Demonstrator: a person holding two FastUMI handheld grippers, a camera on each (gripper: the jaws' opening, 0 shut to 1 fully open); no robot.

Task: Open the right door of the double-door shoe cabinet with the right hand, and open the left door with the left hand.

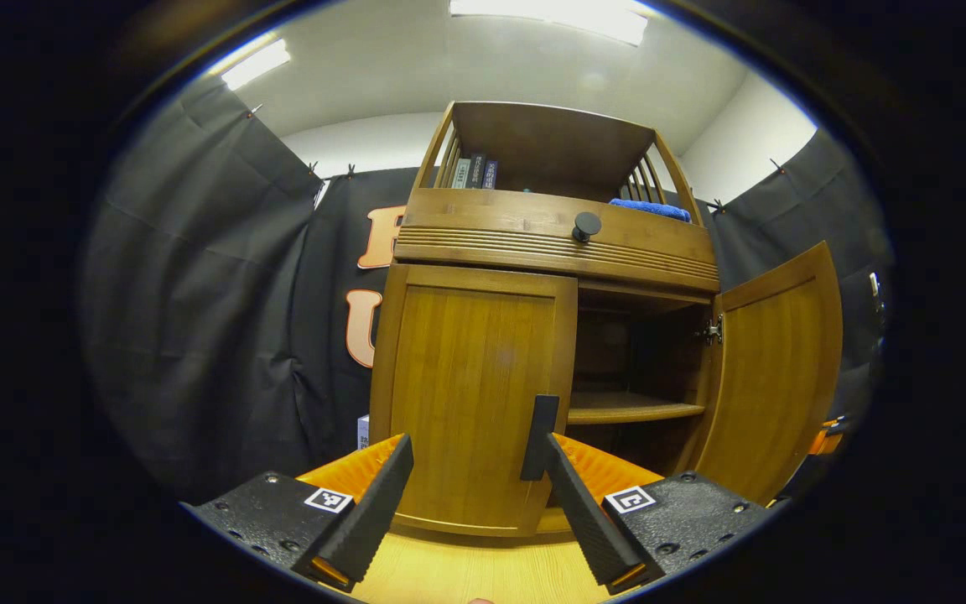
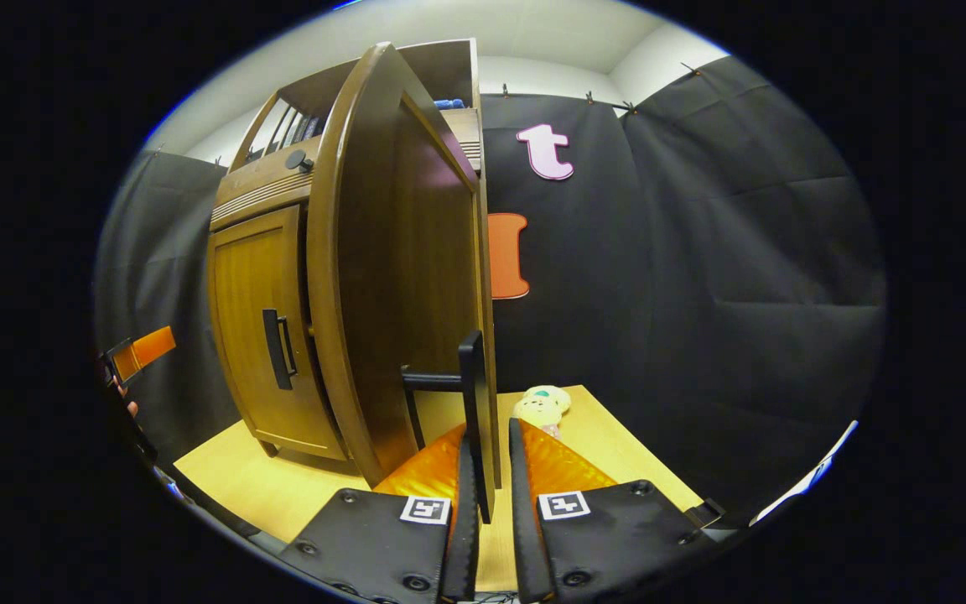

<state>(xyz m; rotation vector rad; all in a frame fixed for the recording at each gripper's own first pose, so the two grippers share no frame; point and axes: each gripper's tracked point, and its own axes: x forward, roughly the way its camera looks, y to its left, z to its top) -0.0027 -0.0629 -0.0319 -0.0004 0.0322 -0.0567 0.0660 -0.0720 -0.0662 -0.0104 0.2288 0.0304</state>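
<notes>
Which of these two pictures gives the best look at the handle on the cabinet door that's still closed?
The right gripper view: the left door's handle shows whole and from the side, standing off the closed left door. In the left gripper view the handle is nearer but seen head-on as a dark bar, its lower end behind a finger of the open left gripper.

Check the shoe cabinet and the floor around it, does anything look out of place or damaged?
Nothing looks damaged. The right door hangs open and the left door is shut, which fits the task. The one odd item is a small plush toy lying on the wooden floor by the open door.
</notes>
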